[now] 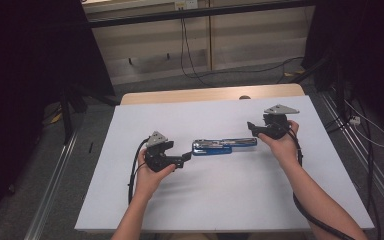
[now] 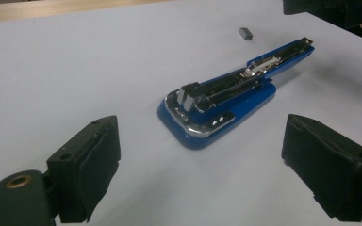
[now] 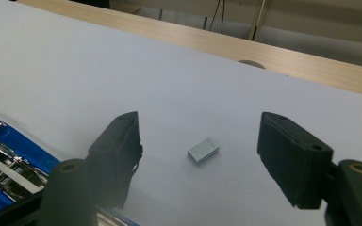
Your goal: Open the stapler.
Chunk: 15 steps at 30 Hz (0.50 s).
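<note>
Left gripper [image 1: 184,159]: jaws spread, empty, just left of stapler's base.
Stapler [image 1: 223,145]: blue, swung open flat, mid worktop [image 1: 130,200].
Staple block [image 3: 203,150]: between right gripper's [image 1: 253,128] spread jaws, untouched; pinch long sides squarely, lower slowly.

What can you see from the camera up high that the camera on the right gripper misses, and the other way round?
The high view takes in the person's hands, the left gripper and right gripper, jaws open and holding nothing, at either end of the opened blue stapler, plus the floor and cables beyond the table.

The right gripper view looks along its own two open jaws at a small grey block of staples lying on the sheet between them.

Both show the stapler, the white sheet and the wooden table edge.
</note>
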Available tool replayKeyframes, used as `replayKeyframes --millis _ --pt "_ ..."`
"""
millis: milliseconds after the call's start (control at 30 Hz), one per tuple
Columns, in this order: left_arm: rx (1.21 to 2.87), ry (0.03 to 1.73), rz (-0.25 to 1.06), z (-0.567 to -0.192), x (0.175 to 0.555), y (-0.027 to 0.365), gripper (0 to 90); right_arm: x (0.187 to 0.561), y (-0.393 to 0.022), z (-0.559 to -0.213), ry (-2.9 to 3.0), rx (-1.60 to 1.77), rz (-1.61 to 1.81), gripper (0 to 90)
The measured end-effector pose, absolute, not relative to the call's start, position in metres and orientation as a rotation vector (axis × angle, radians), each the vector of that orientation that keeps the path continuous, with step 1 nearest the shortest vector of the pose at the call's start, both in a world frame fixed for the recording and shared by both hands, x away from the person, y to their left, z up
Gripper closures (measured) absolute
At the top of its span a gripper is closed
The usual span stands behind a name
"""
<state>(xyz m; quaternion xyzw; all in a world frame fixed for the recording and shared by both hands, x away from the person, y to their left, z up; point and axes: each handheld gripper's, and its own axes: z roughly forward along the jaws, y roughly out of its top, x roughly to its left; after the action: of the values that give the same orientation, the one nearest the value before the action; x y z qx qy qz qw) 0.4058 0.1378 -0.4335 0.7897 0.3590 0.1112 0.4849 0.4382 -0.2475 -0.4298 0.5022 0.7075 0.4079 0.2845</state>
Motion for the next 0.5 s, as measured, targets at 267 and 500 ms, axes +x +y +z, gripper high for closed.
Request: replayKeyframes --millis 267,500 --pt "1.922 0.885 0.295 -0.432 0.401 0.146 10.9 0.444 -0.248 -0.437 1.910 1.399 1.093 23.7" --pt "1.923 0.900 0.307 -0.435 0.402 0.149 10.6 0.451 -0.247 -0.443 1.923 1.426 1.069 25.0"
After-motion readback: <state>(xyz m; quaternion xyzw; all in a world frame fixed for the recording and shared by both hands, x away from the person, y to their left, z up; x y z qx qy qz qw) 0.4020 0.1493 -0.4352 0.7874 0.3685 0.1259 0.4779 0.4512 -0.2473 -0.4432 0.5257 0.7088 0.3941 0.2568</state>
